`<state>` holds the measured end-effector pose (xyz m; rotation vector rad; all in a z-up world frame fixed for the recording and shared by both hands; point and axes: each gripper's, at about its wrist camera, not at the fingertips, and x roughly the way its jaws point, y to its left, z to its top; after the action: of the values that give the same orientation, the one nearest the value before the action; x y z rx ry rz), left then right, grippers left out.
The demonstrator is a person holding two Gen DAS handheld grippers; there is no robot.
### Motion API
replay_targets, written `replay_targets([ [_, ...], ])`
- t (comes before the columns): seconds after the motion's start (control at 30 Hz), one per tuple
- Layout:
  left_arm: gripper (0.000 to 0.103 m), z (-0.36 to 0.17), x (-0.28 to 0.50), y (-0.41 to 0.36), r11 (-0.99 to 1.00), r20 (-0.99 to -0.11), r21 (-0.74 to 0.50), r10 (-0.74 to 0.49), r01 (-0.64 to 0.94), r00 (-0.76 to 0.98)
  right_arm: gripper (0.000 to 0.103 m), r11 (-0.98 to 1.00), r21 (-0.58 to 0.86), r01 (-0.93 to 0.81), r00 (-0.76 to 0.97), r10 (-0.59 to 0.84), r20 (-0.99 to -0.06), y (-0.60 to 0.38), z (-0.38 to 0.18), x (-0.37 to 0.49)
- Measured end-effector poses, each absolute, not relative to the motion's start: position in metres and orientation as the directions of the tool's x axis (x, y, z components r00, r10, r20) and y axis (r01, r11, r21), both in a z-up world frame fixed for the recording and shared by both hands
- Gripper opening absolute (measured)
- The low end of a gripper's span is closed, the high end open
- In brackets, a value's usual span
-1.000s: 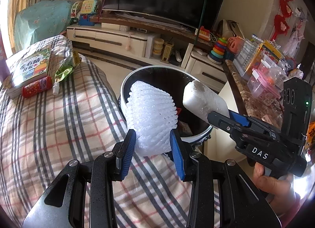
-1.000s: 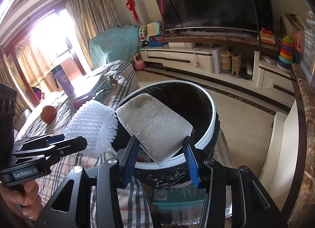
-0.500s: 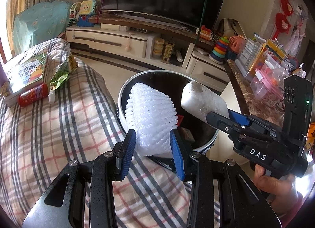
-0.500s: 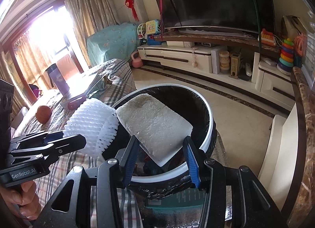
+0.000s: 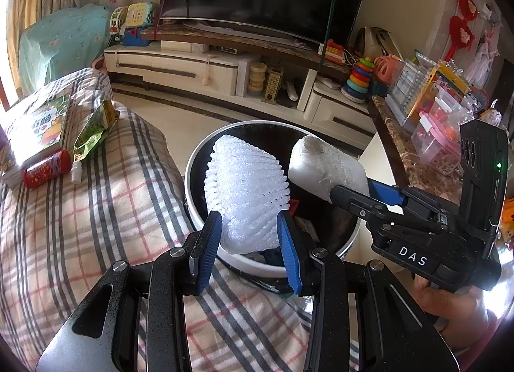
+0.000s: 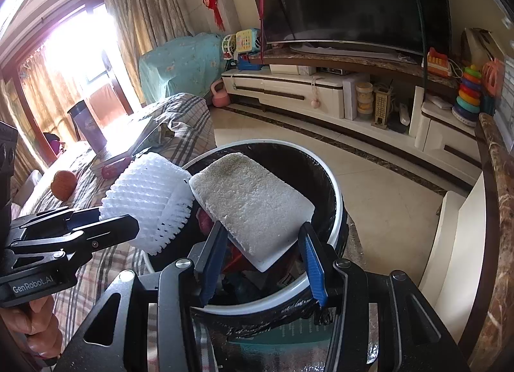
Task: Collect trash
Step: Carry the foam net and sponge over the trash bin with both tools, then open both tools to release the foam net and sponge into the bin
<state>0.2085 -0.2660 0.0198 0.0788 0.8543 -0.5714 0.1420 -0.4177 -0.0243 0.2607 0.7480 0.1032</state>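
Note:
My left gripper (image 5: 249,245) is shut on a white foam fruit net (image 5: 247,192), held over the near rim of a round white bin (image 5: 221,259) lined with a black bag. To its right, my right gripper (image 6: 261,259) is shut on a flat white foam slab (image 6: 253,201) that hangs over the bin's open mouth (image 6: 331,201). In the right wrist view the foam net (image 6: 147,201) shows at the left, clamped in the left gripper (image 6: 128,227). Some rubbish lies inside the bin under both pieces.
A plaid-covered sofa (image 5: 80,227) to the left carries a book (image 5: 41,124), a green wrapper (image 5: 93,127), a red can (image 5: 46,167) and an orange fruit (image 6: 64,184). A TV stand (image 5: 199,66) lies beyond the tiled floor. A marble-topped counter (image 5: 404,153) with toys stands right of the bin.
Both grippers, with the foam pieces still held, have edged forward over the bin; the bin now sits nearer and lower in both views.

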Motion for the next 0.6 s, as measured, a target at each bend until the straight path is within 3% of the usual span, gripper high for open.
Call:
replay_targets([
  [0.6,0.035,0.01,0.229,-0.278,0.859,-0.75,-0.136,-0.415,0.494,0.515,0.047,0.974,0.227,-0.015,0.71,0.17,-0.684,-0.418,-0.025,0.162],
])
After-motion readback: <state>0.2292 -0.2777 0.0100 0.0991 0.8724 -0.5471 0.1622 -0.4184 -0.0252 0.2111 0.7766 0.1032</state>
